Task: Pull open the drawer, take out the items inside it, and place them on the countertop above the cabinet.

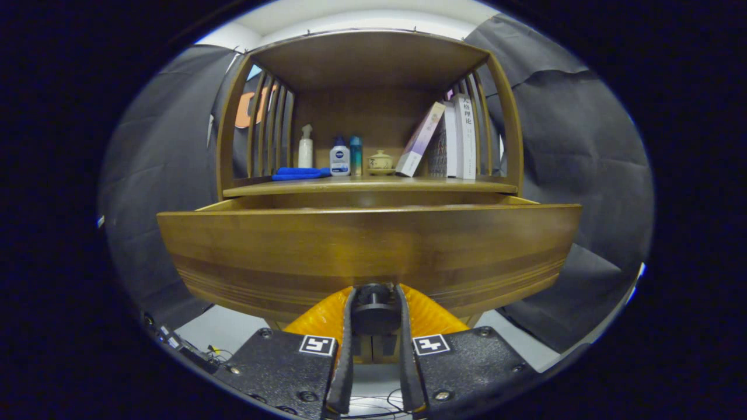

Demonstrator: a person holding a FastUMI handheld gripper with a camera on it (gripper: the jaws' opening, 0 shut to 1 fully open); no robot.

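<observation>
The wooden drawer (367,251) stands pulled part way out of the cabinet, its broad front panel facing me. A dark round knob (373,303) sits at the panel's lower middle. My gripper (373,306) is shut on that knob, one finger pressing on each side of it. The drawer's inside is hidden behind the front panel. Above it lies the wooden countertop (373,185) of the cabinet.
On the countertop stand a white spray bottle (305,149), a blue-capped bottle (339,157), a teal can (356,156), a small lidded pot (380,162), a blue cloth (300,173) and leaning books (449,140). Slatted sides and a top shelf (367,58) enclose it.
</observation>
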